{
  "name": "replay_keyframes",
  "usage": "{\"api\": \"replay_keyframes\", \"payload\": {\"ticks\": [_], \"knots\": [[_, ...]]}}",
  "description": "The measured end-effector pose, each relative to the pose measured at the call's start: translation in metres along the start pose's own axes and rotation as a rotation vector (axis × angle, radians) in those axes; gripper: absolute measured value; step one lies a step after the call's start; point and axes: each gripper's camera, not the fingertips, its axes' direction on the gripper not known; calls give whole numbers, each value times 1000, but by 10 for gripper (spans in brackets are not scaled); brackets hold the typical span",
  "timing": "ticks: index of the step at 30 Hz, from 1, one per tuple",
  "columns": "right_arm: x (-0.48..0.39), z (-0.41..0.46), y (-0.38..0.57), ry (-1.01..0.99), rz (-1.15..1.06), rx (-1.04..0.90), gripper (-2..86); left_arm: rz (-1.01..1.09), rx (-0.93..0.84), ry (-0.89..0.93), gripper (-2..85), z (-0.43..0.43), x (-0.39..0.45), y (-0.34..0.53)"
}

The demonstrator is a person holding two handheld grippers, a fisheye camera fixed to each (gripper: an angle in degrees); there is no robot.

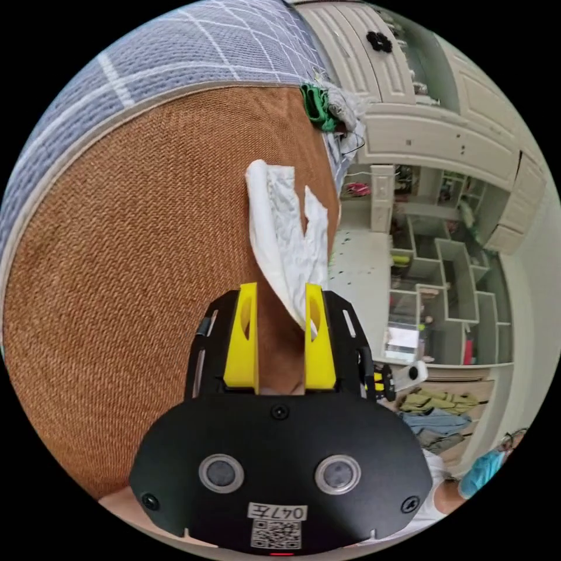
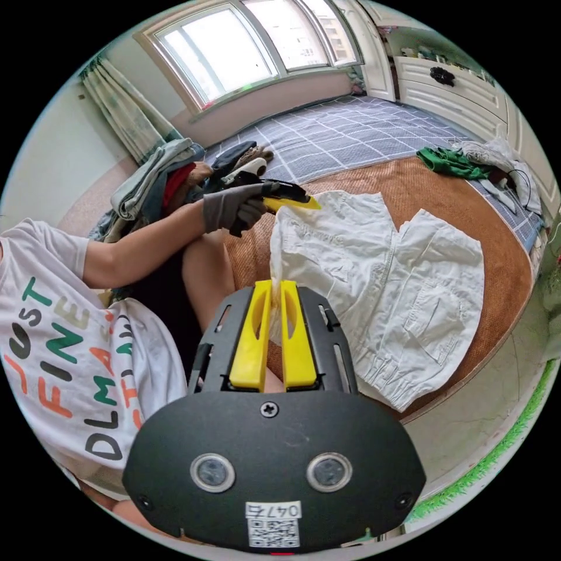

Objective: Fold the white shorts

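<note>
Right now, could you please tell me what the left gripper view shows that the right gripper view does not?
Left gripper view: open shelves and the left gripper, jaws parted beside a fabric edge. Right gripper view: a window, a gloved hand, and the right gripper, jaws closed on cloth. Both: the white shorts, woven mat, checked bedding and green garment.

Waistband corner of white shorts (image 2: 380, 274) hidden betw. right gripper (image 2: 274, 287) fingers.

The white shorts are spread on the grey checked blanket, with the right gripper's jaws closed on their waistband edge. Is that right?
Not quite. The right gripper view shows the white shorts spread on the brown woven mat; the grey checked blanket lies beyond. The right gripper is indeed closed on their edge.
</note>
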Motion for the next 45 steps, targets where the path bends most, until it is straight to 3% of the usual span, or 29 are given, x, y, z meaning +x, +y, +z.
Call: {"api": "replay_keyframes", "payload": {"ticks": [5,10,15,18,20,25,38,45], "knots": [[-19,56,11,-11,24,-60,-2,193,113,-211,3,-26,54,-9],[-44,109,-19,49,13,-3,3,470,264,-484,4,-62,147,-3],[-55,153,-26,-14,5,-1,52,425,413,-684,66,-117,166,30],[-46,151,5,-12,25,24,55,346,393,-812,78,-121,144,51],[-23,148,41,-51,99,32,39,295,397,-787,80,-123,122,62],[15,154,116,-125,259,95,-1,230,370,-499,72,-131,82,56],[30,201,177,-195,334,102,-12,394,117,-557,-8,-42,131,71],[28,205,174,-214,343,81,-12,163,126,-590,18,-24,64,59]]}}
